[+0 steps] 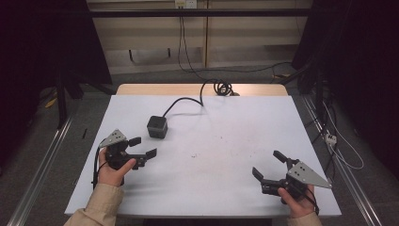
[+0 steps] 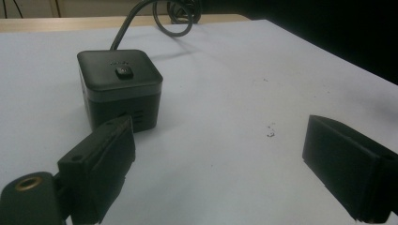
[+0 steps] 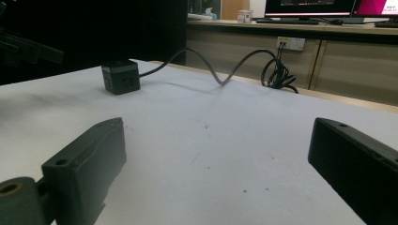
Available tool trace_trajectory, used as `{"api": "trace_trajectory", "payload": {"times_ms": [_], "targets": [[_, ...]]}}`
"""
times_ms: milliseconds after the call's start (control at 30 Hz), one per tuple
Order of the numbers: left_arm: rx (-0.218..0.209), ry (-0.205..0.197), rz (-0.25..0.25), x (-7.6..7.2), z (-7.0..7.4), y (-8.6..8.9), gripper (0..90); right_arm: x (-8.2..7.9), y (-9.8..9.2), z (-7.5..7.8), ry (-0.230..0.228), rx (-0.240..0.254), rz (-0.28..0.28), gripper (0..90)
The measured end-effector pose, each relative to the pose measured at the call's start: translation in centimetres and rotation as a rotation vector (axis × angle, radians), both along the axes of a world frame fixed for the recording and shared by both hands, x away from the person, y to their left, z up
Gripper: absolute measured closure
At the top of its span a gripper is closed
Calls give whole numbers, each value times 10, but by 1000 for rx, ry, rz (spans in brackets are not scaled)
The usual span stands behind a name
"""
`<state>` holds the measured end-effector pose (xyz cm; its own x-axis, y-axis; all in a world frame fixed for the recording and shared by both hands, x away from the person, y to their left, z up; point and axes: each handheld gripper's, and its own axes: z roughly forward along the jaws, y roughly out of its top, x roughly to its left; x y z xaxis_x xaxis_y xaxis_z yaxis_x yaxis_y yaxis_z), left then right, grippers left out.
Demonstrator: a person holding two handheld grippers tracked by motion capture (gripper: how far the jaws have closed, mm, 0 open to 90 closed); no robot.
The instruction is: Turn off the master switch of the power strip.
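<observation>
A black cube-shaped power socket (image 1: 157,126) sits on the white table (image 1: 211,141) left of centre, its grey cable (image 1: 188,100) running to the far edge. In the left gripper view the cube (image 2: 120,86) stands close ahead, with a small button on top. My left gripper (image 1: 143,147) is open just below and left of the cube, not touching it; its jaws (image 2: 220,159) hold nothing. My right gripper (image 1: 268,164) is open near the table's front right, far from the cube (image 3: 120,76), jaws apart (image 3: 216,164) and empty.
The cable ends in a coiled bundle (image 1: 222,87) at the table's far edge, seen also as a loop (image 3: 279,75) in the right gripper view. Small dark specks (image 1: 221,153) mark the table's middle. Metal rails (image 1: 42,160) flank the table.
</observation>
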<state>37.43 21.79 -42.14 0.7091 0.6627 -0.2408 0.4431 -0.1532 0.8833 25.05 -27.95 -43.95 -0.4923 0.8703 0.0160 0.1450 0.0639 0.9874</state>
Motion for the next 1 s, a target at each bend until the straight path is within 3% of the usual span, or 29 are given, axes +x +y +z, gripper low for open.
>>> {"api": "trace_trajectory", "payload": {"times_ms": [1000], "targets": [[44,-32,29,-27,-15,21,90,0,1,-1,1,-4,2,45]]}}
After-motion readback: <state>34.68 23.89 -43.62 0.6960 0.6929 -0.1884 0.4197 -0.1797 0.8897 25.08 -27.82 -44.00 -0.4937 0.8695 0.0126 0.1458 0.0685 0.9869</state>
